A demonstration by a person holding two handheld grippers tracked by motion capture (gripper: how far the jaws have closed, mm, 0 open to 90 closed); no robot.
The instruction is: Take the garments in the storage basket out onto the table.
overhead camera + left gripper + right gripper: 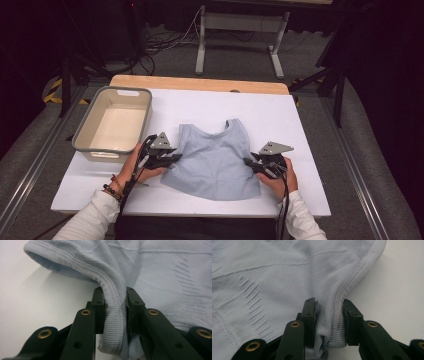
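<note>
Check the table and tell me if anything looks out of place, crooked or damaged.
Nothing stands out. The light blue top lies flat on the white table, with the left gripper and right gripper each pinching a bunched side hem. The grey bin sits upright at the table's left, with nothing in it.

A pale blue sleeveless top point(215, 160) lies flat on the white bench point(280, 117). The left tool point(172, 159) meets its left edge and the right tool point(248, 163) its right edge. A grey tub point(85, 131) sits at the bench's left, apart from the top.
</note>
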